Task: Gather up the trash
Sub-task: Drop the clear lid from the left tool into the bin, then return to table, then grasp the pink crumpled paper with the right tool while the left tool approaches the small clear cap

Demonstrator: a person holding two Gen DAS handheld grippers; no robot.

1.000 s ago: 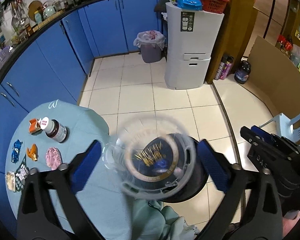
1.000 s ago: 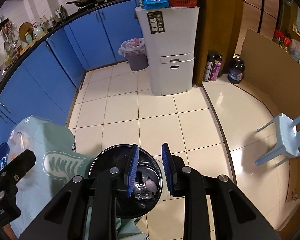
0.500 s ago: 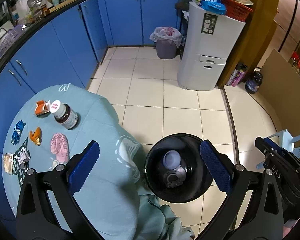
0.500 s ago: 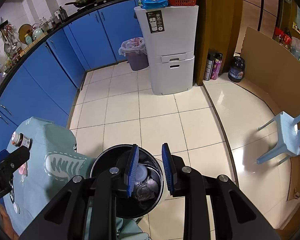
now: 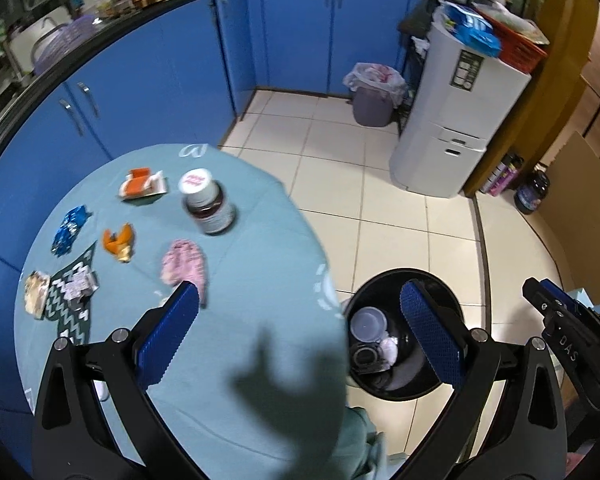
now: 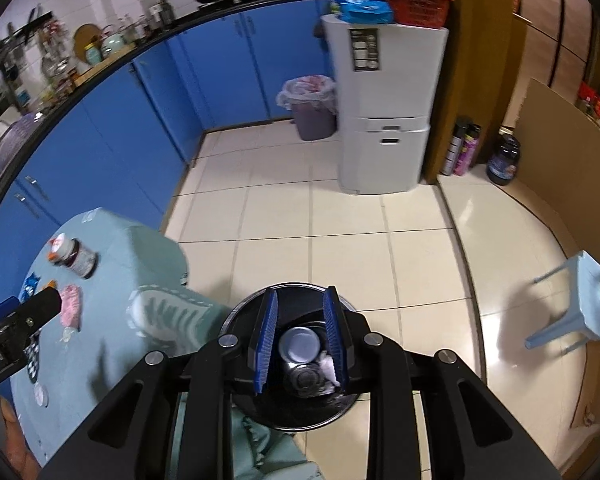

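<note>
At the lower centre of the left wrist view, we saw our left gripper (image 5: 300,336) with its blue pads spread wide and nothing between them, one pad over the teal tablecloth (image 5: 260,280) and the other over the black bin (image 5: 456,308). That bin stood on the tiled floor just beside the table's edge, at the lower right of the frame, and a clear round lid (image 5: 367,320) and other pale and dark scraps lay inside it.

On the cloth, in the left half of that frame, the uncollected trash lay spread out: a brown bottle with a white cap (image 5: 208,206) on its side, an orange-and-white wrapper (image 5: 142,185) beside it, a blue foil wrapper (image 5: 70,229), a piece of orange peel (image 5: 118,241), a pink crumpled wrapper (image 5: 183,262) just beyond our left pad, and two small packets (image 5: 60,292) at the far left.

From the right wrist view, our right gripper (image 6: 302,338) hung low in the frame directly above the bin (image 6: 236,320), its pads a small gap apart and gripping nothing; the lid (image 6: 299,345) showed between them, down in the bin. The bottle (image 6: 74,257) and pink wrapper (image 6: 70,310) appeared at the left edge.
</note>
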